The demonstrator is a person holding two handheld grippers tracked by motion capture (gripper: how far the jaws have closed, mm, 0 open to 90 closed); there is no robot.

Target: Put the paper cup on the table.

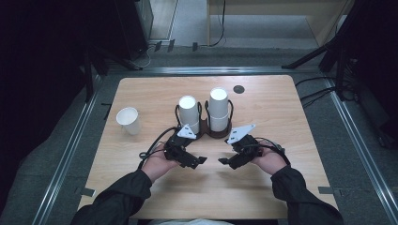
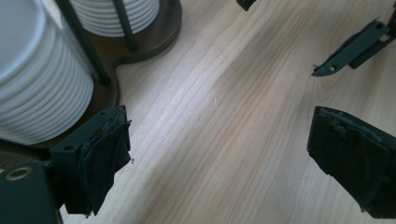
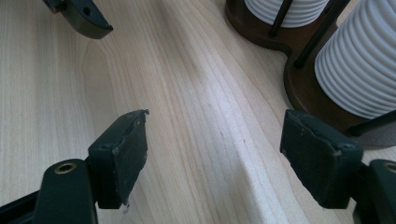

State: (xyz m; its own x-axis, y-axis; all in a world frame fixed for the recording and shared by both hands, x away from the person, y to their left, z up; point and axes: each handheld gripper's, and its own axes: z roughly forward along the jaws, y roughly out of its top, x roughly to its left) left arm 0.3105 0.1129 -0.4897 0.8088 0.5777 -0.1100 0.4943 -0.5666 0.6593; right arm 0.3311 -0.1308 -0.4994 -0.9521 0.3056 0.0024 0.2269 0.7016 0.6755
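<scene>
Cup stacks (image 1: 204, 112) just beyond both open jaws.

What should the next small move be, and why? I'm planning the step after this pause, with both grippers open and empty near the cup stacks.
Probably swing the left gripper toward the nearer cup stack in the wooden holder. Its jaws stand wide over bare table, as do the right gripper's, and that stack is closest; the single cup stands apart to the left.
</scene>
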